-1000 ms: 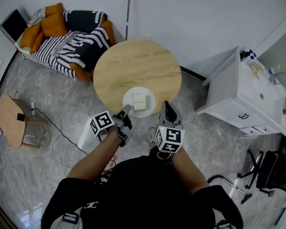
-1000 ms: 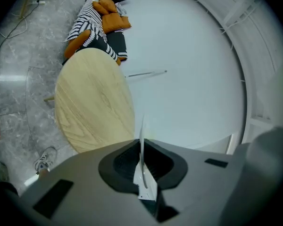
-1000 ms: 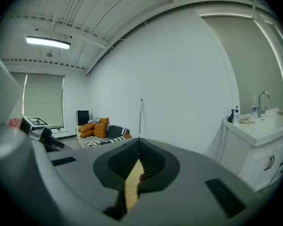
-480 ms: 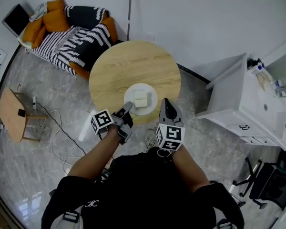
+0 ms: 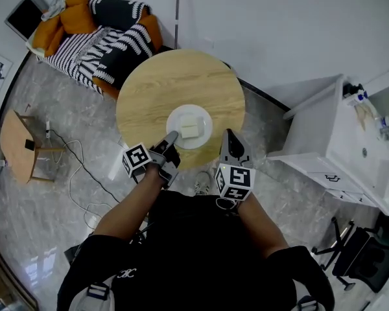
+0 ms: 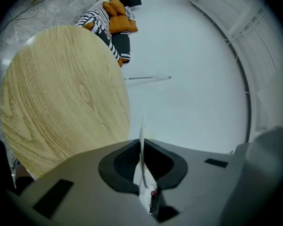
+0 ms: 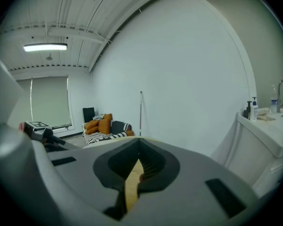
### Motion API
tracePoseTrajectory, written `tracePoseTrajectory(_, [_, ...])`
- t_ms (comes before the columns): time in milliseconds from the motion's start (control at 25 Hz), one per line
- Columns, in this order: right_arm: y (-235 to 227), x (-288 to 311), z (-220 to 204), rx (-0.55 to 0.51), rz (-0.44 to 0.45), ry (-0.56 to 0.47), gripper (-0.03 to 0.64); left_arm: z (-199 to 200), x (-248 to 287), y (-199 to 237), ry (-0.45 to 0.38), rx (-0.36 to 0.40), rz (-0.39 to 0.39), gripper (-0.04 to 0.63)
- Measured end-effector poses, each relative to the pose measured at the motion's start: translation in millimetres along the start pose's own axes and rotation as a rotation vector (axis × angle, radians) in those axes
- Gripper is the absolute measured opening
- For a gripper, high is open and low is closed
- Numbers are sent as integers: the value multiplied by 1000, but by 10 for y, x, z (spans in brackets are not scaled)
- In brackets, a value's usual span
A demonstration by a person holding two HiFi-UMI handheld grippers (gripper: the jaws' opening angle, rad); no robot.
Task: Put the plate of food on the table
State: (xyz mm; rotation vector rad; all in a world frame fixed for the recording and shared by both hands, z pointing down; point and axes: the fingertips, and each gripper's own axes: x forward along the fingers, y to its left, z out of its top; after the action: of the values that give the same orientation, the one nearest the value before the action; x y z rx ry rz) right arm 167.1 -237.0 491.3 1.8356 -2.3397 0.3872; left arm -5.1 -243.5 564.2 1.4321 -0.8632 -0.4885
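Grey marbled floor (image 5: 39, 232) surrounds a round wooden counter (image 5: 162, 89). A striped sofa (image 5: 100, 50) stands behind it and a white cabinet (image 5: 324, 148) with a sink stands to its right.

Head view: the white plate (image 5: 205, 118) lies over the near part of the counter, inside its edge. A pale square block of food (image 5: 189, 130) sits at the plate's middle. The left tongs (image 5: 171, 137) reach the plate's near-left rim. The right tongs (image 5: 230, 135) point at the counter's near edge, just beside the plate and clear of it. From this angle I cannot tell whether the plate rests on the wood or hangs just above it.

Left gripper view: the left tongs are clamped on the plate rim, which shows edge-on as a thin white line between the jaws. The counter top fills the left of the view, with a bare white wall (image 6: 188, 79) beyond.

Right gripper view: the right tongs are closed and carry nothing. Only a sliver of wood shows in the slit between the jaws.

Step in hand, as judged: placing the plate. It is over the counter, so transport looks nearly complete. The next move is to lower the plate level until its base sits flat on the wood. The left jaws then part and draw straight back, without tipping the plate or shifting the food.
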Motion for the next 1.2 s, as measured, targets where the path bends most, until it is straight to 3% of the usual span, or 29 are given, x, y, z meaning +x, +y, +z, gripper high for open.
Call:
tracePoseTrajectory(440, [-96, 43, 0, -45, 6, 25, 5, -10, 201, 212, 6, -25, 30, 23])
tracePoseTrajectory(760, [-174, 237, 24, -35, -26, 40, 5, 53, 405, 340, 72, -1, 50, 23])
tracePoseTrajectory(1000, [-236, 384, 10, -53, -41, 60, 5, 68, 559, 533, 112, -91, 19, 23])
tracePoseTrajectory(1200, [-280, 454, -67, -77, -49, 86, 5, 160, 657, 663, 121, -62, 23, 22])
